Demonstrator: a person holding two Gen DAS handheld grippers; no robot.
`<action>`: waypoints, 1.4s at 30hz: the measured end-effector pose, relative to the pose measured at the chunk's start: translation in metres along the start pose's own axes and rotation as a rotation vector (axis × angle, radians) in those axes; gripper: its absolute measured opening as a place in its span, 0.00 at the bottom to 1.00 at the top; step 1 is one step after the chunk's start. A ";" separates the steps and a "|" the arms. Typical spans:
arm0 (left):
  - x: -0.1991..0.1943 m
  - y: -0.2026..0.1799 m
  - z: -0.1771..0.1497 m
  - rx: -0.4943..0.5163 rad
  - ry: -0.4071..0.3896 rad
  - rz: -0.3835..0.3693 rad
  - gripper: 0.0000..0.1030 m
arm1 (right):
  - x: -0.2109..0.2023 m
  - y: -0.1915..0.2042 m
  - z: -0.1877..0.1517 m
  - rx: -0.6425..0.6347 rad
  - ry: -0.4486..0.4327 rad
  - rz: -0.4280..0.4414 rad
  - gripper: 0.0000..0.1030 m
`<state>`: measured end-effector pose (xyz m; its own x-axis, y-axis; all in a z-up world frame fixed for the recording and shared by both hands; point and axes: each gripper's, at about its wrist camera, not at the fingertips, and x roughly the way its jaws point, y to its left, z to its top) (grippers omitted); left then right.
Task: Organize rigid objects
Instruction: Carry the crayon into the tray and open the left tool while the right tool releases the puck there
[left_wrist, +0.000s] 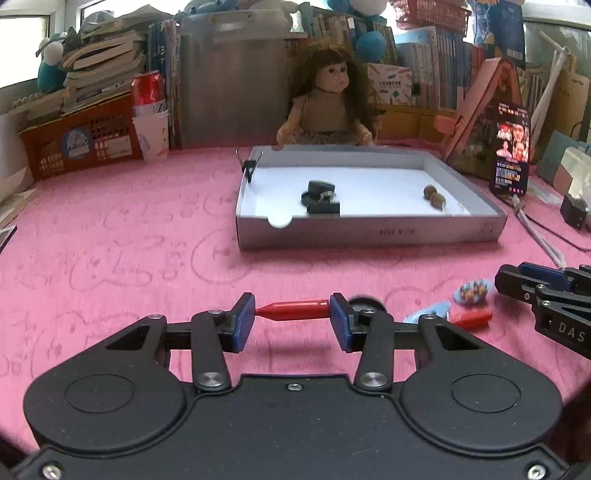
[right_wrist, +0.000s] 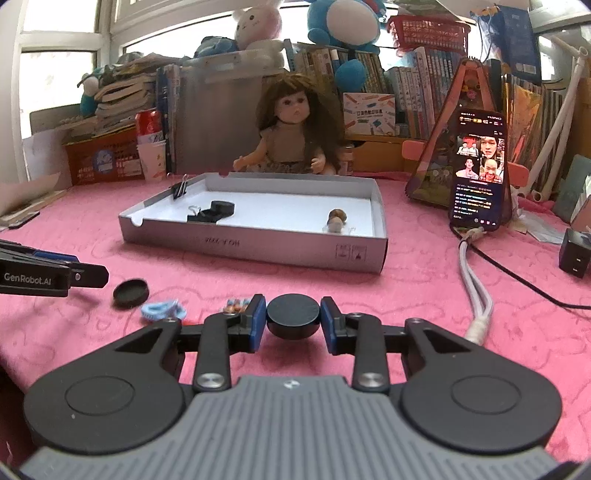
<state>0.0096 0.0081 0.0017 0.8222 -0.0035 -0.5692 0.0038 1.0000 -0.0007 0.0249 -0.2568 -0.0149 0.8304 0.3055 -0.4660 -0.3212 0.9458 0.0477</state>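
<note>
**A:** What has the left gripper (left_wrist: 291, 319) got?

**B:** A red piece (left_wrist: 293, 309), lying crosswise between the blue pads (left_wrist: 245, 317). Both pads touch its ends, so the jaws are closed on it, above the pink tablecloth (left_wrist: 110, 258).

**A:** And the right gripper (right_wrist: 293, 321)?

**B:** Clamped on a black disc (right_wrist: 293, 314), pads pressed against its sides. In the left view that gripper's tip (left_wrist: 524, 286) enters from the right edge.

**A:** Where do the rest of the things lie?

**B:** Loose on the cloth: a second red piece (left_wrist: 472, 316), a light blue piece (left_wrist: 428, 312) just beside it, and a small printed badge (left_wrist: 472, 290) near the right gripper. In the right view a black cap (right_wrist: 131, 292) sits near the left gripper's tip (right_wrist: 88, 277).

**A:** And the box?

**B:** The grey box (left_wrist: 369, 230) stands open farther back, in front of a doll (left_wrist: 328, 103). Inside are black pieces (left_wrist: 320, 199) left of centre and two brown nuts (left_wrist: 434, 195) to the right. A binder clip (left_wrist: 249, 166) grips its far left corner.

**A:** Anything else?

**B:** A lit phone (right_wrist: 478, 170) stands propped right of the box, a cable (right_wrist: 476, 284) trailing from it.
</note>
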 end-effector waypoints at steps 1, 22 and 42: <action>0.001 0.001 0.004 0.002 -0.003 0.001 0.41 | 0.002 -0.001 0.003 0.007 -0.001 -0.005 0.36; 0.060 -0.002 0.084 -0.063 -0.031 -0.060 0.41 | 0.063 -0.030 0.064 0.135 0.005 -0.035 0.36; 0.148 -0.007 0.167 -0.067 0.105 -0.068 0.41 | 0.153 -0.070 0.138 0.212 0.205 -0.007 0.36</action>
<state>0.2261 0.0002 0.0553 0.7570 -0.0750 -0.6491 0.0166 0.9953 -0.0956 0.2375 -0.2612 0.0319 0.7160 0.2904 -0.6348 -0.1956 0.9564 0.2170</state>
